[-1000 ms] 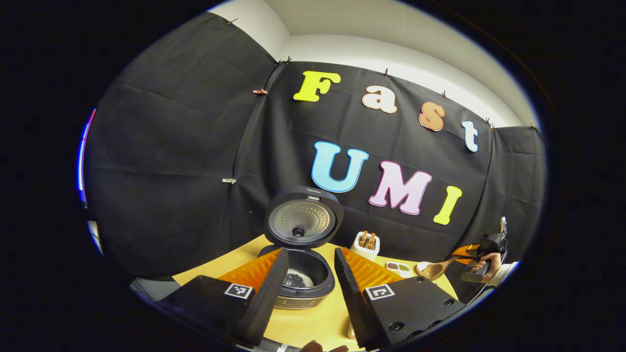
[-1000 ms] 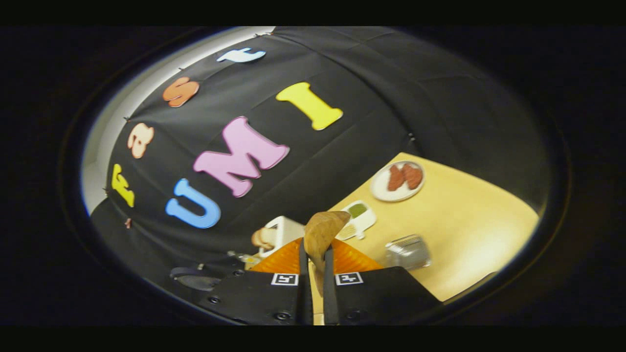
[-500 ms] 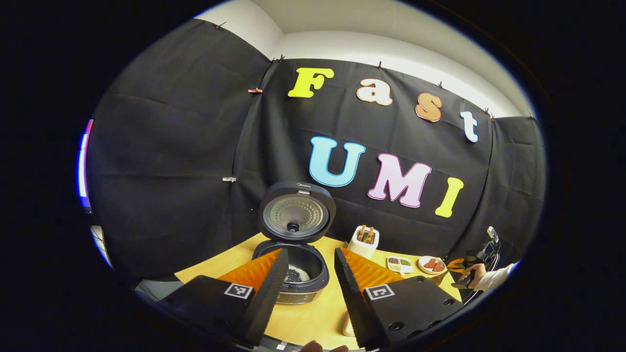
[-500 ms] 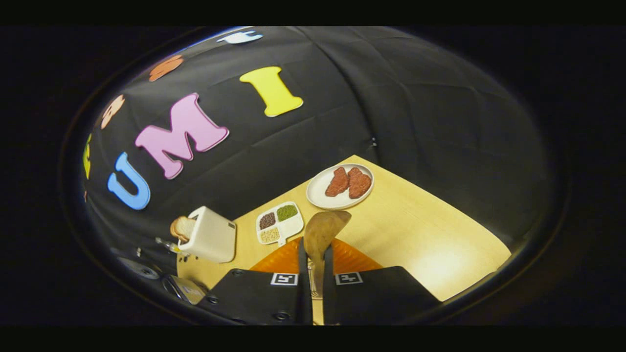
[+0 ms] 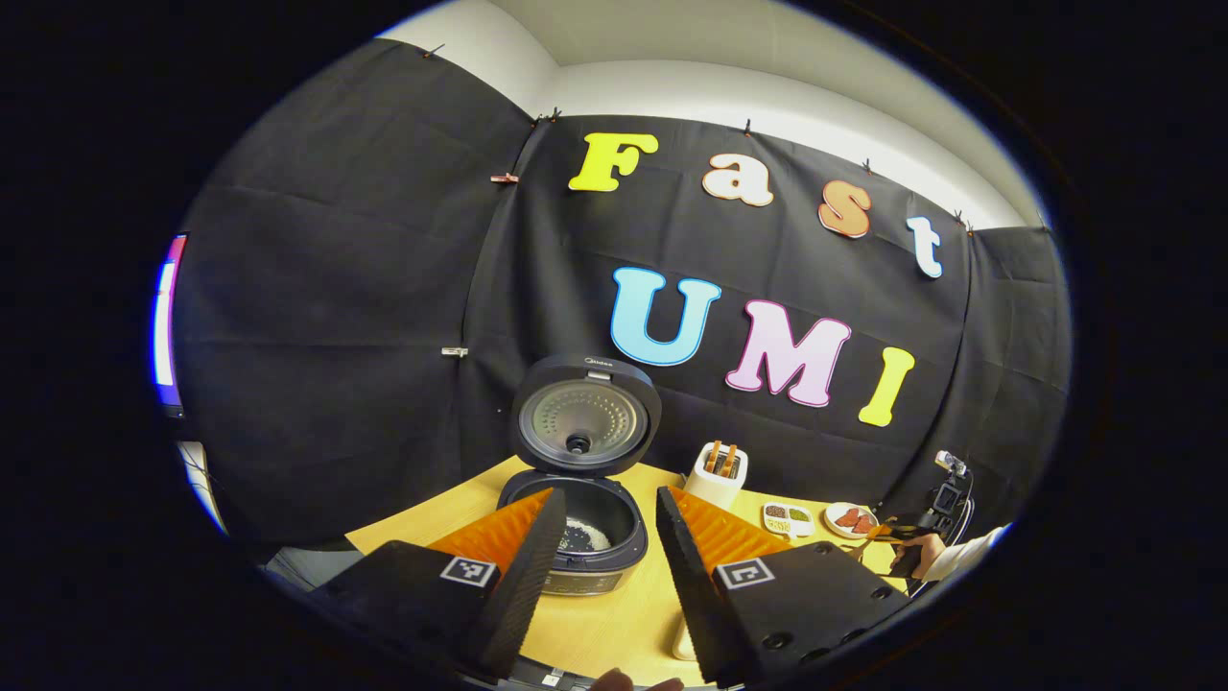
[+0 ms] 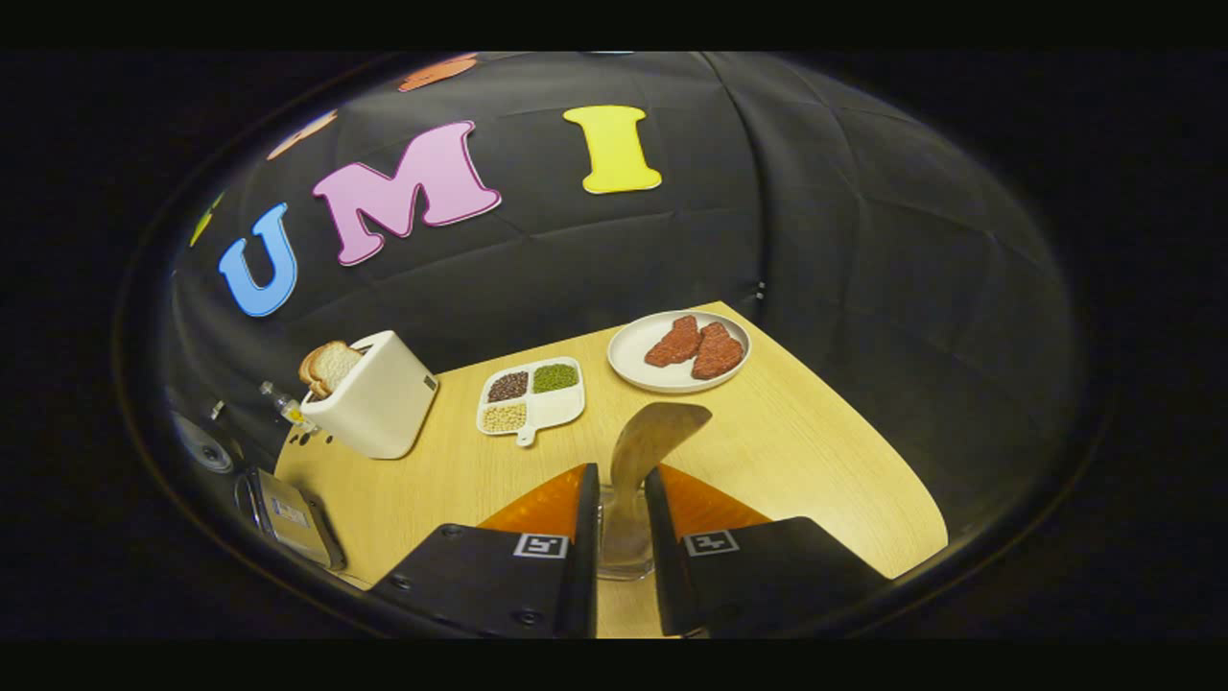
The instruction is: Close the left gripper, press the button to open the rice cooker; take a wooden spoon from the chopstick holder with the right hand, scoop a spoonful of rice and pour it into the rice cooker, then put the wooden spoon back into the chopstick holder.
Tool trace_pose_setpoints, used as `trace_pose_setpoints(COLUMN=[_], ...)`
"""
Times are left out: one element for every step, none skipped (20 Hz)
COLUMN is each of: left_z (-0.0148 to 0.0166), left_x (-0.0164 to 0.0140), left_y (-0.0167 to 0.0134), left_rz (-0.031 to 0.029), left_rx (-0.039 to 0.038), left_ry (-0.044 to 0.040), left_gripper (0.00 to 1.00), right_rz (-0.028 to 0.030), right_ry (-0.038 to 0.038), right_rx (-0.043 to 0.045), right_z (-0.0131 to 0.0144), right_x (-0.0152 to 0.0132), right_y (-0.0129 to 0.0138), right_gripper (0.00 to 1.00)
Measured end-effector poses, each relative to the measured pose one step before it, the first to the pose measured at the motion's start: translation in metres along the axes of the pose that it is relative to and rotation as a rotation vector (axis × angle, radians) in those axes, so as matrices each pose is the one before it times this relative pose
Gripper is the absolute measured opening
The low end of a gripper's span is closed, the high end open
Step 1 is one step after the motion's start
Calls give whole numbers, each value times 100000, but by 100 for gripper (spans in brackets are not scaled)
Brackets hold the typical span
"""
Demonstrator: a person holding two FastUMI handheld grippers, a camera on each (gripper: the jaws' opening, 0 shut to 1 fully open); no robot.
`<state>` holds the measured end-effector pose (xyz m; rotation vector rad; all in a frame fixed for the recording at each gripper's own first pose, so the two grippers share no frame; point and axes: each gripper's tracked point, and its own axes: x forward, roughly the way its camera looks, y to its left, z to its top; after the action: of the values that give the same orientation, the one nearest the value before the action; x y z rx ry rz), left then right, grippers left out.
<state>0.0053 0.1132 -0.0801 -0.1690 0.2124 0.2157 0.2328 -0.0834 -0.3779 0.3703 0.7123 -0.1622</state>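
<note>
The black rice cooker (image 5: 576, 547) stands with its lid (image 5: 585, 427) up and rice in the pot. My left gripper (image 5: 609, 499) hovers open in front of it, holding nothing. In the right gripper view the wooden spoon (image 6: 657, 437) stands bowl-up in a clear chopstick holder (image 6: 624, 557). My right gripper (image 6: 622, 480) has its fingers parted on either side of the spoon's handle, with slim gaps showing. At the far right of the left gripper view, a hand (image 5: 926, 555) holds that gripper (image 5: 897, 533).
On the wooden table (image 6: 825, 461) are a white toaster (image 6: 369, 403) with bread, a divided dish of grains (image 6: 532, 393) and a white plate of meat (image 6: 681, 350). The cooker's side (image 6: 288, 518) shows at the left edge. The table's right edge is close.
My right gripper levelled out, set the spoon down into the clear holder, and its fingers parted. The left gripper barely moved.
</note>
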Motion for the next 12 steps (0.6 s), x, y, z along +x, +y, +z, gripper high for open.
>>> trace_pose_setpoints(left_z=[33, 24, 84, -10, -123, -64, 12, 283, 142, 367, 376, 529], left_x=[147, 52, 58, 90, 60, 82, 72, 117, 314, 361, 378, 487], left_y=[-152, -160, -103, -121, 27, -5, 0, 106, 130, 42, 74, 131], left_rz=[-718, -717, -597, -551, -482, -365, -164, -27, -51, -218, -261, -130], left_rx=[-170, -55, 127, 143, -22, -190, -209, -152, 62, 218, 363, 466], left_ry=[-23, -154, -205, -8, 224, 151, 23, -457, -516, -701, -799, -1096], left_gripper=[69, 69, 69, 69, 69, 69, 69, 69, 69, 69, 69, 69], right_rz=[172, 67, -24, 218, 276, 769, 2025, 2354, 3869, 6355, 6717, 6101], right_ry=[874, 776, 820, -94, -82, 110, 112, -736, -953, 389, 2155, 1926], right_rx=[1029, 854, 667, 702, 896, 1920, 2863, 3057, 4014, 5043, 4771, 3996], right_z=[-177, -173, -195, 2, 67, 98, -8, 284, 224, -6, -563, -707], right_x=[-162, -145, -240, -311, -351, -517, -725, -971, -964, -1135, -1274, -1271], right_y=[-329, -259, -340, -161, -122, 11, 478, 609, 984, 1823, 1980, 2285], right_gripper=[37, 36, 46, 50, 41, 41, 41, 41, 41, 41, 41, 41])
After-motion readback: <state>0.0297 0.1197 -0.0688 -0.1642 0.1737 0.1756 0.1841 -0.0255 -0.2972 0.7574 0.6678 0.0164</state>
